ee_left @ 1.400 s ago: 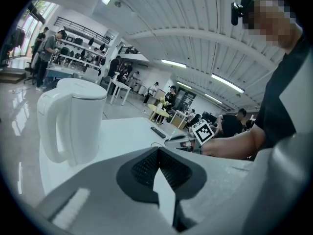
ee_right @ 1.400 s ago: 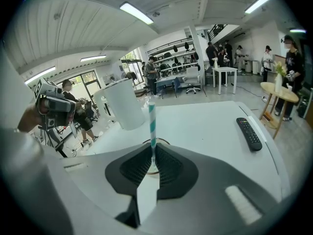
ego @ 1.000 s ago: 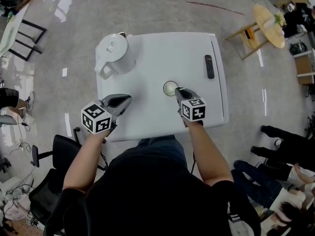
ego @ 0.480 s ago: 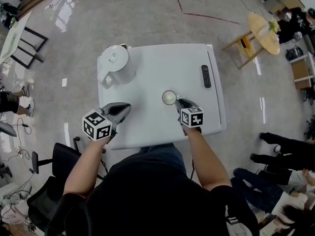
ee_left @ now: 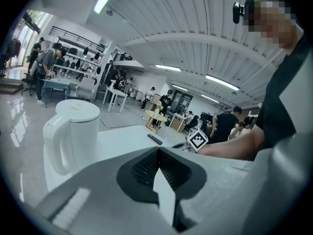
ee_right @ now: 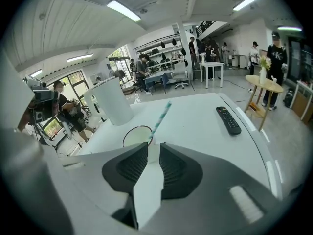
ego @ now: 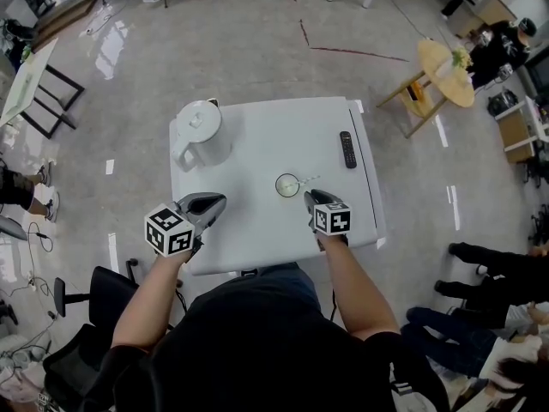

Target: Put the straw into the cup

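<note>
A white cup (ego: 287, 185) stands mid-table, and a teal-striped straw (ego: 305, 179) leans out of it toward the right. In the right gripper view the straw (ee_right: 161, 115) rises from the cup (ee_right: 133, 134) just beyond my jaws. My right gripper (ego: 309, 196) sits a little behind the cup, its jaws (ee_right: 153, 145) slightly open with nothing between them. My left gripper (ego: 219, 199) rests over the table's front left, well apart from the cup. Its jaws (ee_left: 158, 150) are shut and empty.
A white kettle (ego: 199, 131) stands at the table's (ego: 257, 230) back left corner and looms close in the left gripper view (ee_left: 71, 131). A black remote (ego: 346, 149) lies near the right edge. Chairs, a small round table (ego: 446, 71) and people surround the table.
My right gripper has drawn back from the cup toward me, leaving the straw standing in it. The head view has pulled away and shows more floor. The left gripper has hardly moved.
</note>
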The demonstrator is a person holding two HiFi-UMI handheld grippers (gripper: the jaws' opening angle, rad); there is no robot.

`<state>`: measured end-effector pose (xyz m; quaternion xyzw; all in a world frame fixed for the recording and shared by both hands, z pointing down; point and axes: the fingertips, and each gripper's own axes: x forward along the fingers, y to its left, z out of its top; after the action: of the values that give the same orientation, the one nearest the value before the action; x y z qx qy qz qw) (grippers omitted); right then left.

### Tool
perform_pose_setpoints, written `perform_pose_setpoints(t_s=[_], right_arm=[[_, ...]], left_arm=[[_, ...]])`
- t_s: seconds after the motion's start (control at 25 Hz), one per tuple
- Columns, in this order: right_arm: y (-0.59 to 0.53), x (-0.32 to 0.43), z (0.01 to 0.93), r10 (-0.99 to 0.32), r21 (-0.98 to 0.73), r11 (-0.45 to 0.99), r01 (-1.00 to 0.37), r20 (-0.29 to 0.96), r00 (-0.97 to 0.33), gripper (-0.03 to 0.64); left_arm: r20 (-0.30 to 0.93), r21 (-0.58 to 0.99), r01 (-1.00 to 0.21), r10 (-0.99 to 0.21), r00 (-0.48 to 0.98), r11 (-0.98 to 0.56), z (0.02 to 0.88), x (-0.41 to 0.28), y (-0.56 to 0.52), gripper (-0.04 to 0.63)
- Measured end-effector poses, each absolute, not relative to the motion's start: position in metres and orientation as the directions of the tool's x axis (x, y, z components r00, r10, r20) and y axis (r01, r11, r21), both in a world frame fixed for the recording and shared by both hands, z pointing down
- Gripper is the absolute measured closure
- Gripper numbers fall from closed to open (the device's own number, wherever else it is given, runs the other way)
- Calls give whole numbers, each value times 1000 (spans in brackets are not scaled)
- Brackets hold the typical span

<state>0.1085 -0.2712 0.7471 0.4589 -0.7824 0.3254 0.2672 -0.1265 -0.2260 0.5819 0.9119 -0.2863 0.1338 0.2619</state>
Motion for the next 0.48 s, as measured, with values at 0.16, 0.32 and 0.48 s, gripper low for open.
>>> perform_pose_setpoints(t_s=[0.16,0.32,0.48], right_arm=[[-268,113,735,-559,-264,365,-893,704,-437,509],[-263,118,721,-575,-261,369,-892,690,-440,511],[-261,126,707,-594,-252,371,-894,676,-437,512]], left_arm=[[384,387,-592,-460,801,-707,572,-125,-224,595],[371,371,-590,-468,802,-717,560,-122,-220,595],[360,354,-589,-475,803,-727,551,-118,-216,595]])
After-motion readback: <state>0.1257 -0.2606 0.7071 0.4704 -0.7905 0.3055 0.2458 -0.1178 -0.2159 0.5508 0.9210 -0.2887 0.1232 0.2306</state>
